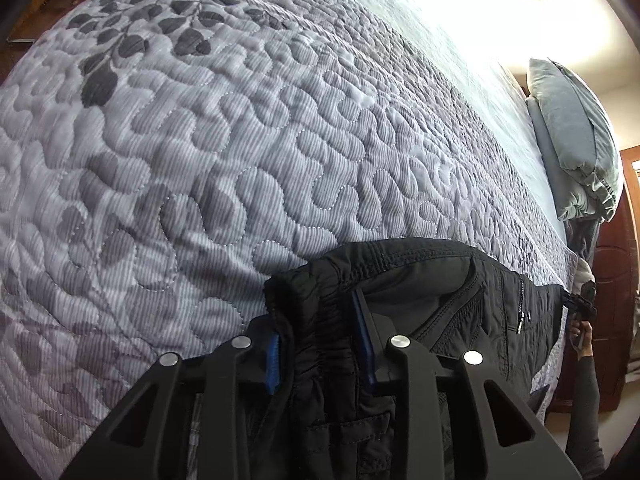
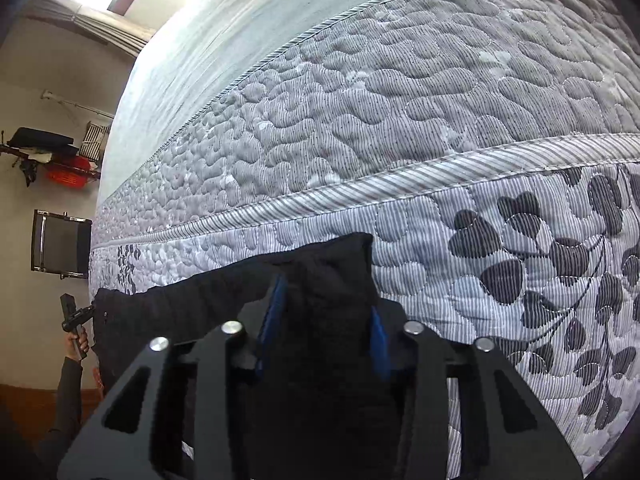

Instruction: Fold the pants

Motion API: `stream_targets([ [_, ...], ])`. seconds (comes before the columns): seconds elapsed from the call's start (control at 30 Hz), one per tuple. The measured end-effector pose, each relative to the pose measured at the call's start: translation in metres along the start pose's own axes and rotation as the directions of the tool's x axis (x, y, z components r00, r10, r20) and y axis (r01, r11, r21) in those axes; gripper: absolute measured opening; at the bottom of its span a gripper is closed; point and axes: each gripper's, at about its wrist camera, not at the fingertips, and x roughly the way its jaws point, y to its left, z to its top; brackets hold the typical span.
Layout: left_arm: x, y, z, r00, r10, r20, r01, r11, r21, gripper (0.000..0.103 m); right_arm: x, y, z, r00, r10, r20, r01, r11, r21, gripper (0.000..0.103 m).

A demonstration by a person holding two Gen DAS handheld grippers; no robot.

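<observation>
Above the near edge of the bed (image 1: 240, 140), black pants (image 1: 420, 280) are clamped by both grippers' closed fingers (image 1: 274, 354), stretched ready for laying flat

One pants (image 1: 420, 280), one quilt (image 1: 200, 160), two pillows (image 1: 568, 136).

Pants (image 1: 432, 292) stretching above quilt (image 1: 224, 152), between left gripper (image 1: 320, 344) and right gripper (image 2: 324, 320); pillow (image 1: 568, 136) lying beyond.

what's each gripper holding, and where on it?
Both hold the black pants: left gripper on the elastic waistband, right gripper on the far end, likely the leg hems.
</observation>
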Motion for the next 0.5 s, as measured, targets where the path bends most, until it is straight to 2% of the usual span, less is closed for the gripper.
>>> stream_targets([
  [0.1,-0.003,-0.006,0.000,1.000,0.020,0.018,-0.020,1.000,-0.001,0.022,-0.011,0.002,-0.005,0.999,-0.005,0.041,0.005,1.000,0.002,0.012],
  [0.17,-0.007,-0.008,-0.001,0.999,0.031,0.037,-0.031,0.999,-0.006,0.016,-0.021,0.005,-0.009,0.998,-0.018,0.065,0.018,1.000,-0.001,0.011],
  [0.37,-0.025,-0.023,-0.003,0.992,0.065,0.105,-0.065,0.998,0.000,0.013,-0.069,0.028,-0.026,0.987,-0.041,0.158,0.044,0.999,-0.015,0.009],
  [0.5,-0.045,-0.036,-0.006,0.988,0.056,0.141,-0.058,0.998,0.014,0.013,-0.114,0.049,-0.047,0.972,-0.051,0.230,0.057,0.998,-0.018,0.007],
])
